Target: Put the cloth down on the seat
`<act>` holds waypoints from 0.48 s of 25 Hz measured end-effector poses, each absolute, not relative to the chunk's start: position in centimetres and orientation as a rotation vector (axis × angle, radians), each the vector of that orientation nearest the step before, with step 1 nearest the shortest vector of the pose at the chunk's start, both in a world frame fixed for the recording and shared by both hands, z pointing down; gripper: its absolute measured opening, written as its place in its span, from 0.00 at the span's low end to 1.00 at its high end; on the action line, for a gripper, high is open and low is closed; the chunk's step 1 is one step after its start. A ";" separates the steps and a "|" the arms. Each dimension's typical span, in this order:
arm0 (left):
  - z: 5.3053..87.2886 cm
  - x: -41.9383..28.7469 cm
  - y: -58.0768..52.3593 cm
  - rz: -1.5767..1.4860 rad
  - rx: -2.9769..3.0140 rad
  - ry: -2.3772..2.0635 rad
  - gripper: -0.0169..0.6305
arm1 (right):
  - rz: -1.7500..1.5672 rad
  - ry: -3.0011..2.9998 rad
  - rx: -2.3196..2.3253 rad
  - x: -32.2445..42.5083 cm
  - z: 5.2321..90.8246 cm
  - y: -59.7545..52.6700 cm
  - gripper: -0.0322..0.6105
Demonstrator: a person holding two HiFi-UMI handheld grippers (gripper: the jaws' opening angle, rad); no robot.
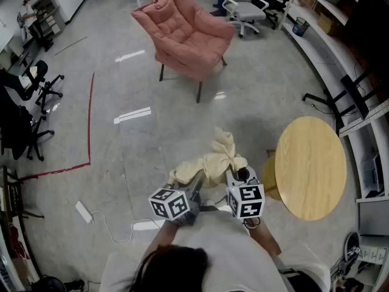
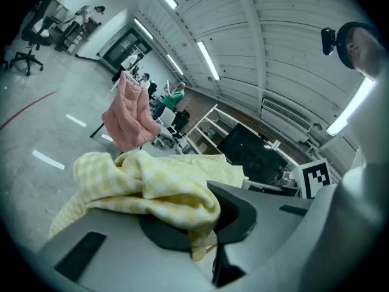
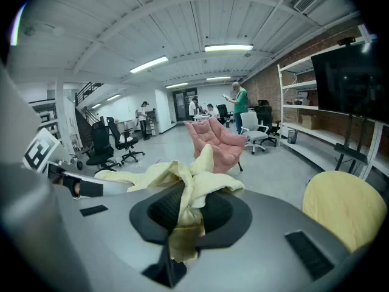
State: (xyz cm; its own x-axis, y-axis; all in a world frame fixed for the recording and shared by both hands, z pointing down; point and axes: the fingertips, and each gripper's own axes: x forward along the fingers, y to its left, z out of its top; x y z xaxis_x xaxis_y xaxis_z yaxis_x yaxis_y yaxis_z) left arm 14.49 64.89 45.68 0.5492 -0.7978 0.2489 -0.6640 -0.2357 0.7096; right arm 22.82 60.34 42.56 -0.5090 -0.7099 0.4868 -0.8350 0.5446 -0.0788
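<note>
A pale yellow checked cloth (image 1: 209,163) hangs bunched between my two grippers, well above the floor. My left gripper (image 1: 196,181) is shut on its left part, and in the left gripper view the cloth (image 2: 146,187) spills over the jaws. My right gripper (image 1: 233,174) is shut on the right part, where folds of cloth (image 3: 182,193) are pinched between the black pads. The pink padded armchair (image 1: 185,32) stands some way ahead, its seat bare; it also shows as the chair (image 2: 129,120) and the chair (image 3: 219,137) in the gripper views.
A round wooden table (image 1: 310,166) stands close on my right. A white office chair (image 1: 246,8) sits behind the armchair, black office chairs (image 1: 27,102) stand at the left, and shelving (image 1: 340,47) lines the right wall. A white power strip (image 1: 84,212) with its cable lies on the floor.
</note>
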 end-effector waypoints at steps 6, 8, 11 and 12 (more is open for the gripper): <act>45.7 14.0 63.8 -0.169 1.992 -1.190 0.12 | 0.441 -2.369 1.287 22.3 43.3 59.4 0.17; 45.7 13.8 63.4 -0.163 1.998 -1.189 0.12 | 0.474 -2.376 1.294 22.2 43.5 59.2 0.17; 45.7 13.4 62.5 -0.147 2.010 -1.197 0.12 | 0.512 -2.378 1.299 22.2 43.8 58.7 0.17; 45.8 13.3 62.1 -0.136 2.015 -1.201 0.12 | 0.516 -2.374 1.307 22.1 43.8 58.3 0.17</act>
State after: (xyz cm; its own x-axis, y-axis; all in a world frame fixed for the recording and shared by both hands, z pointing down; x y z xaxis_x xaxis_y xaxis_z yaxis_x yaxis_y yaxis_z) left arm 13.35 62.12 45.77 0.5496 -0.7874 0.2792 -0.7047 -0.2575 0.6611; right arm 22.07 58.32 43.80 -0.4950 -0.7161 0.4921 -0.8557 0.5001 -0.1330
